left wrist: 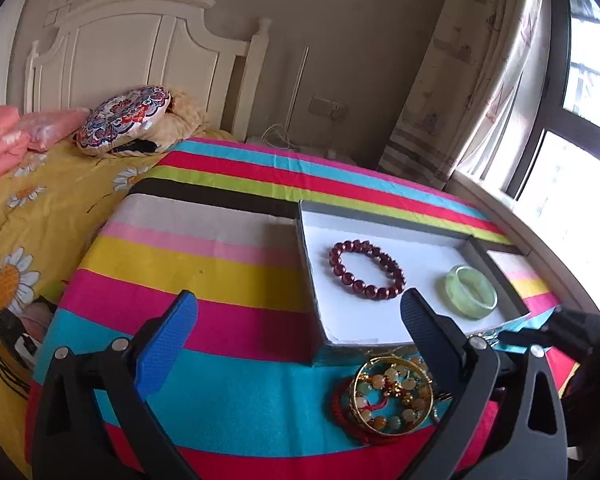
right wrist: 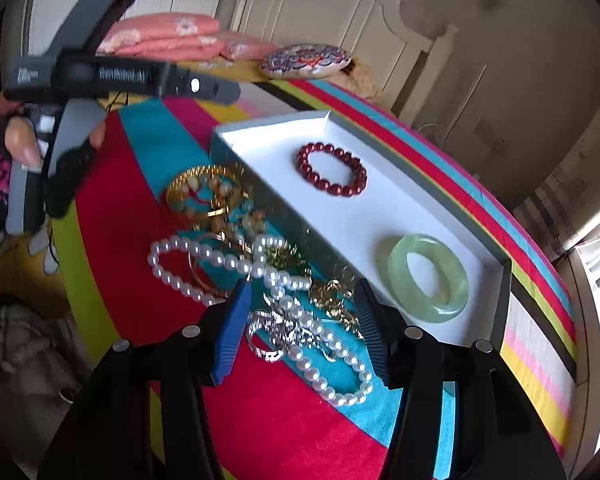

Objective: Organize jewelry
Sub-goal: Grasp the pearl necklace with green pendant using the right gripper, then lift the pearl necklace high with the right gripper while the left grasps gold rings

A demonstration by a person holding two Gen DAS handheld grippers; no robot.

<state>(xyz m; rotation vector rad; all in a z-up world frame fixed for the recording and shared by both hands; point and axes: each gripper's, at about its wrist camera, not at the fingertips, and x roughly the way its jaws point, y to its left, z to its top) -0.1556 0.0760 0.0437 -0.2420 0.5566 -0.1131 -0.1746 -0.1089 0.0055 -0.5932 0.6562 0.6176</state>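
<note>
A shallow white box [left wrist: 380, 322] [right wrist: 440, 336] on the striped cloth holds a dark red bead bracelet [left wrist: 367, 269] [right wrist: 332, 169] and a pale green jade bangle [left wrist: 471, 291] [right wrist: 428, 277]. Loose jewelry lies in front of the box: a gold bangle with coloured beads [left wrist: 394, 396] [right wrist: 204, 192], a white pearl necklace [right wrist: 236, 264], gold pieces [right wrist: 334, 300] and a silver piece [right wrist: 278, 332]. My left gripper [left wrist: 300, 304] is open and empty above the cloth beside the box. My right gripper [right wrist: 302, 290] is open and empty, hovering right over the pearl necklace and gold pieces.
The table has a bright striped cloth [left wrist: 204, 288]. A bed with a yellow daisy sheet [left wrist: 28, 208] and a round patterned cushion [left wrist: 124, 120] lies to the left. A curtain [left wrist: 468, 68] and window [left wrist: 580, 128] are at the right. The left hand-held gripper [right wrist: 112, 76] shows in the right view.
</note>
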